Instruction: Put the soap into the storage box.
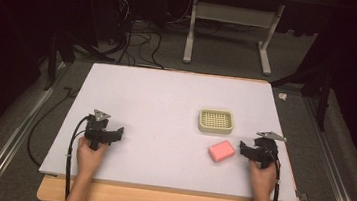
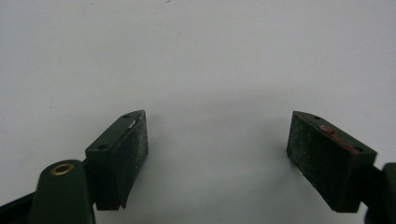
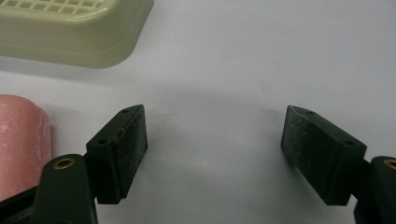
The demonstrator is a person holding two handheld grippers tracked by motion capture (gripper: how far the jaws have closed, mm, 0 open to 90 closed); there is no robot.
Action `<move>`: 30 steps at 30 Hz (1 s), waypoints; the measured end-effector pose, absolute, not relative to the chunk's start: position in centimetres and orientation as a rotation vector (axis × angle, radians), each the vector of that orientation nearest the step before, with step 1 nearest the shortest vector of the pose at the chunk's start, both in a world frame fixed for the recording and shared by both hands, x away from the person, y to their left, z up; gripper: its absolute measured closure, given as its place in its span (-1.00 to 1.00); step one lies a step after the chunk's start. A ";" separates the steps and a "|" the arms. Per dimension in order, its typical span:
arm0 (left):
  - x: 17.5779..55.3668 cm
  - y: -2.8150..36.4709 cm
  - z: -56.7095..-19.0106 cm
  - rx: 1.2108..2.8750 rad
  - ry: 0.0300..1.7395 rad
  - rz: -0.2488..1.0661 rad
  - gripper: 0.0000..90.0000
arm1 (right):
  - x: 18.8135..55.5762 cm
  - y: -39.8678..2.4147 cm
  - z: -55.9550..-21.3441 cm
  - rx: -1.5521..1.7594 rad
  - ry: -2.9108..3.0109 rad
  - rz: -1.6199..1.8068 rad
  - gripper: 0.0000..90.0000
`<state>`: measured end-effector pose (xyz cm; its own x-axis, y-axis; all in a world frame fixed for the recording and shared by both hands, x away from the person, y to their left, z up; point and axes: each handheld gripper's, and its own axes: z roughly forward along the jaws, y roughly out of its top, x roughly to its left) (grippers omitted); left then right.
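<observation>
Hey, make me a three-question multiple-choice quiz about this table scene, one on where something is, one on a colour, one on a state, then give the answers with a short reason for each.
1. Where does the pink soap bar lie?
A. inside the soap dish
B. on the white board, nearer the person than the soap dish
C. on the floor

2. What colour is the soap dish?
A. pale yellow-green
B. blue
C. black

3. How does the right gripper stand?
A. shut on the soap bar
B. shut on nothing
C. open, jaws empty

Answers: 1 B, the high view shows the bar on the board just below the dish. 2 A, both views show it pale yellow-green. 3 C, bare board shows between its spread jaws.
</observation>
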<state>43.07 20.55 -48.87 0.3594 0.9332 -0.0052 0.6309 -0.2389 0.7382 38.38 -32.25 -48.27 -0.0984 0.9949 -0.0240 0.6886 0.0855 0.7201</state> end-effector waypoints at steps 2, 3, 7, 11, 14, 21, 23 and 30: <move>43.1 20.5 -48.9 1.966 1.354 0.594 -0.53 | 38.4 -32.2 -48.3 1.655 1.845 0.761 -0.48; 43.1 20.5 -48.9 1.965 1.355 0.593 -0.53 | 38.4 -32.2 -48.3 1.655 1.845 0.760 -0.48; 43.1 20.5 -48.9 1.967 1.354 0.593 -0.53 | 38.4 -32.2 -48.3 1.656 1.845 0.760 -0.48; 43.1 20.5 -48.9 1.964 1.355 0.597 -0.54 | 38.3 -32.2 -48.3 1.658 1.844 0.760 -0.48; 43.1 20.5 -48.9 1.963 1.363 0.593 -0.56 | 38.3 -32.2 -48.3 1.651 1.845 0.757 -0.48; 43.1 20.6 -48.9 1.963 1.365 0.593 -0.56 | 38.4 -32.2 -48.2 1.662 1.847 0.761 -0.48; 43.1 20.5 -48.9 1.964 1.365 0.594 -0.56 | 38.4 -32.1 -48.2 1.658 1.849 0.757 -0.48; 43.1 20.6 -48.9 1.963 1.365 0.593 -0.56 | 38.5 -32.3 -48.2 1.659 1.852 0.758 -0.50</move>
